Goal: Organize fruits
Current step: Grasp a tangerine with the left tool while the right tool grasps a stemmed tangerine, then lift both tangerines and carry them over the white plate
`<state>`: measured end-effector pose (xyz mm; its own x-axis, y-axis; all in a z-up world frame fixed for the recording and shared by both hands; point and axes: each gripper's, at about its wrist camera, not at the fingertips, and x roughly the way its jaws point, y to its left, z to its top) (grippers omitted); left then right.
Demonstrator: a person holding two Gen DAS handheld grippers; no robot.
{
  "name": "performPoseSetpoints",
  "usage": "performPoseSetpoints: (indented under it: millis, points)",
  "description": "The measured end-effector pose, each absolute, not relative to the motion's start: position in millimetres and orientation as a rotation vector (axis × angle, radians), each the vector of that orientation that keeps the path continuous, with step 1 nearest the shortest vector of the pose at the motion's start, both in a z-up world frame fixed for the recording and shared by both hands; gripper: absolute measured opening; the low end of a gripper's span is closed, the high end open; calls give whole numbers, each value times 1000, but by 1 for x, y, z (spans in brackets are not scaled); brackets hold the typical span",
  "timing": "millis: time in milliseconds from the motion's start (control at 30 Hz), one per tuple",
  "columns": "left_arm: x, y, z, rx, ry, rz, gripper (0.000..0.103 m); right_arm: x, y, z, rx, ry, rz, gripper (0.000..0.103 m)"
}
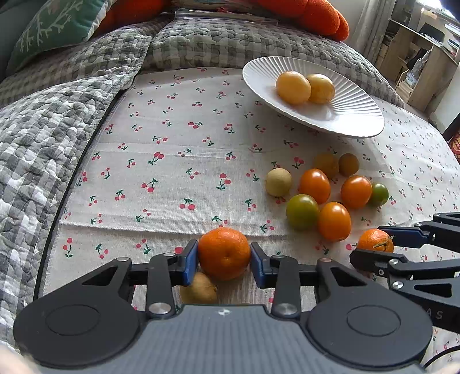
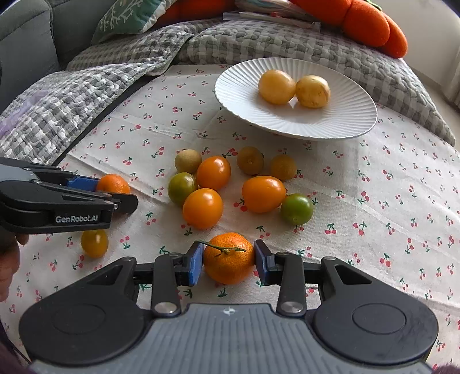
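Note:
My left gripper [image 1: 223, 260] is shut on an orange tangerine [image 1: 224, 253], held just above the cherry-print cloth; a small yellow fruit [image 1: 199, 289] lies under it. My right gripper [image 2: 228, 260] is shut on a second tangerine [image 2: 228, 259] with a green stem. Each gripper shows in the other's view, the right one [image 1: 373, 244] with its tangerine [image 1: 375, 240], the left one [image 2: 115, 191] with its tangerine [image 2: 113, 183]. A white ribbed plate [image 2: 339, 120] holds two yellow fruits [image 2: 276, 86]. Several orange and green tomatoes [image 2: 202, 207] and small brownish fruits lie between plate and grippers.
A grey checked quilt [image 1: 57, 115] rises along the left and back edges of the cloth. Orange plush cushions [image 2: 371, 26] and a green pillow [image 1: 49, 26] lie behind. A shelf [image 1: 417, 57] stands at the far right. A small yellow tomato [image 2: 94, 243] lies under the left gripper.

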<state>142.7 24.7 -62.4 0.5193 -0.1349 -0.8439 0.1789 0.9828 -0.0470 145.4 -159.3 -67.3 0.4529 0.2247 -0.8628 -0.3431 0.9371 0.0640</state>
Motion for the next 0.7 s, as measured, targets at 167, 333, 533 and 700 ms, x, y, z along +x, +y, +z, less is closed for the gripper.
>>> performPoseSetpoints:
  millis: [167, 333, 533, 700]
  points:
    - [143, 24, -62, 45, 1005, -189, 30, 145, -159, -64, -112, 1032, 358, 34]
    - [142, 25, -60, 34, 996, -190, 30, 145, -161, -63, -102, 1028, 351, 34]
    - [143, 28, -58, 16, 988, -182, 30, 144, -162, -61, -92, 1017, 351, 34]
    - [143, 30, -55, -16, 976, -176, 30, 143, -165, -58, -75, 1007, 348, 34]
